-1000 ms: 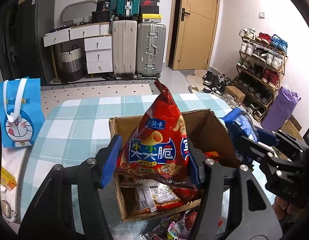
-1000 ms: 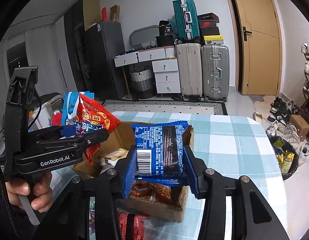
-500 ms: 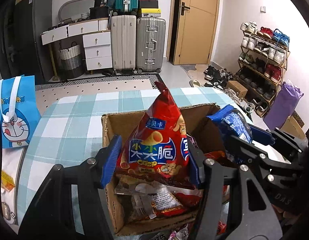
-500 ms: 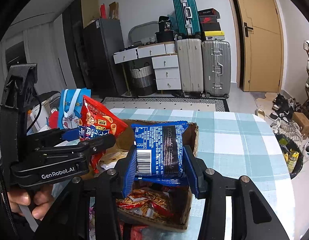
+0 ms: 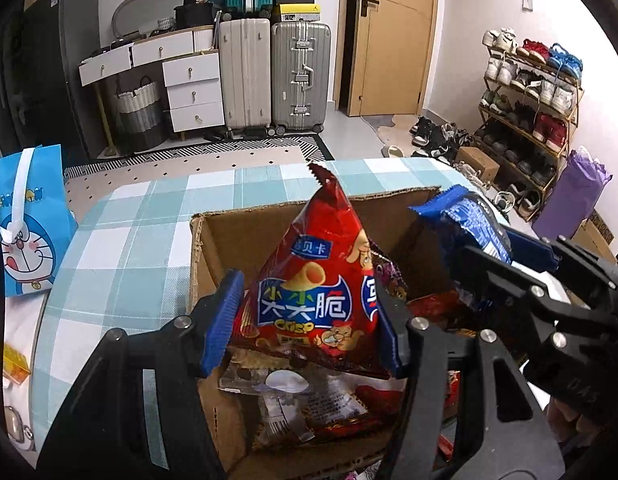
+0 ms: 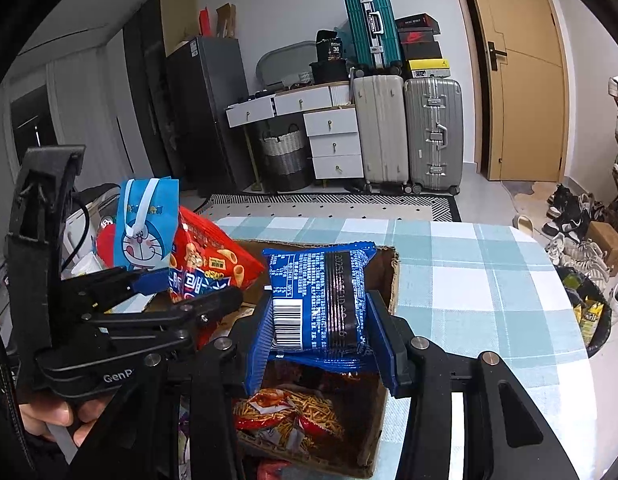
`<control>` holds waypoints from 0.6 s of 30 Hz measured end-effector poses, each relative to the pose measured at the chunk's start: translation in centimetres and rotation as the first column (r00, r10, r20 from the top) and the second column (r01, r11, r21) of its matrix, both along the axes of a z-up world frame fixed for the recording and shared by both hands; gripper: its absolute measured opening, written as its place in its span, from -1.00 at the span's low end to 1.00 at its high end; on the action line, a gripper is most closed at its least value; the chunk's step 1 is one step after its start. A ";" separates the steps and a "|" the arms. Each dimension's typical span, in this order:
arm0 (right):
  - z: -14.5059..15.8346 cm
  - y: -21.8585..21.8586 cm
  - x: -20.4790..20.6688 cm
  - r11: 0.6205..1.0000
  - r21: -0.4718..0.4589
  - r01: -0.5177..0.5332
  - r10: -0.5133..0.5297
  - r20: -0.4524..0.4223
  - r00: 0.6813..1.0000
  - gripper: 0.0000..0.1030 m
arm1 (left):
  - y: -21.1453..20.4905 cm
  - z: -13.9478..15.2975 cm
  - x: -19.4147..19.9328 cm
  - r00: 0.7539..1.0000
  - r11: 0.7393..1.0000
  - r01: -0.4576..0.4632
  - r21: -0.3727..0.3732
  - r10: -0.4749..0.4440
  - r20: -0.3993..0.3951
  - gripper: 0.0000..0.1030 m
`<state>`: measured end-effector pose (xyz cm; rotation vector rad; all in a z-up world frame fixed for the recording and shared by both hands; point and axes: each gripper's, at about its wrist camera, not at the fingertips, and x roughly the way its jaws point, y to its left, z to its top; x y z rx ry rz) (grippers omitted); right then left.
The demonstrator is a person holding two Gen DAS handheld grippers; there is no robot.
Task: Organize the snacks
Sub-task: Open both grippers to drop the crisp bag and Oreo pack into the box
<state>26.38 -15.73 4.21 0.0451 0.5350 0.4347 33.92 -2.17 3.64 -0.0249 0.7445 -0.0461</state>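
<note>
The left tool (image 5: 305, 320) squeezes a red crisp bag (image 5: 313, 280) above the open cardboard box (image 5: 213, 240); the right tool (image 6: 321, 340) squeezes a blue snack pack (image 6: 321, 300) over it too. The box sits on the checked worktop (image 6: 469, 272).

Left wrist view: close above the cardboard box (image 5: 213, 248), facing the suitcases (image 5: 301, 76) and door (image 5: 393, 36), shoe rack (image 5: 529, 96) at right. Right wrist view: equally close, from the box's other side, facing the same wall. Shared: box, checked tablecloth (image 6: 469, 272), suitcases, door.
</note>
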 end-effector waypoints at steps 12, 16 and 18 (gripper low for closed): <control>0.7 -1.1 -1.2 1.000 -0.005 0.024 -0.024 0.026 0.999 0.55 | -0.2 0.9 -0.7 1.000 1.000 0.014 -0.020 -0.014 -0.009 0.40; 0.7 -2.9 -3.1 0.999 0.024 0.037 -0.038 0.023 0.999 0.87 | -0.4 1.7 -3.0 0.999 0.999 0.030 -0.013 -0.030 0.021 0.80; 0.6 -3.9 -4.1 0.997 0.051 0.050 -0.051 0.021 0.998 0.99 | -0.2 1.9 -4.3 0.999 1.000 0.030 -0.008 -0.030 0.026 0.99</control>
